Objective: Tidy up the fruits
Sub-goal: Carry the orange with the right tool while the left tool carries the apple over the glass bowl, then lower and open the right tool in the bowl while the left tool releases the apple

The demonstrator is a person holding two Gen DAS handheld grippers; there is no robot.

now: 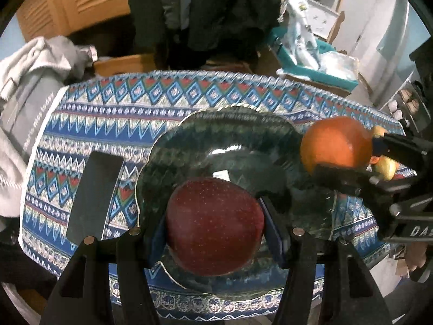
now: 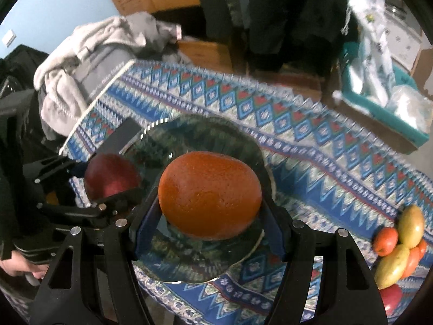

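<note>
A table under a blue patterned cloth (image 1: 108,113) bears a dark glass plate (image 1: 216,140). The left gripper (image 1: 215,228) clamps a dark red apple (image 1: 213,227) over the plate's 6 o'clock edge. The right gripper (image 2: 209,201) clamps a rough orange (image 2: 209,197) at 3 o'clock. Only the right view shows the fruit pile (image 2: 400,246); a phone (image 1: 94,197) lies at the plate's 9 o'clock.

right tool (image 2: 211,211) grips orange (image 2: 209,196) | over dark plate (image 2: 243,254) | left tool (image 2: 108,178) grips apple (image 2: 111,178)

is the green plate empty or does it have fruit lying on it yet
Empty: the plate shows bare; the apple and orange sit gripped in the tools above it.
</note>
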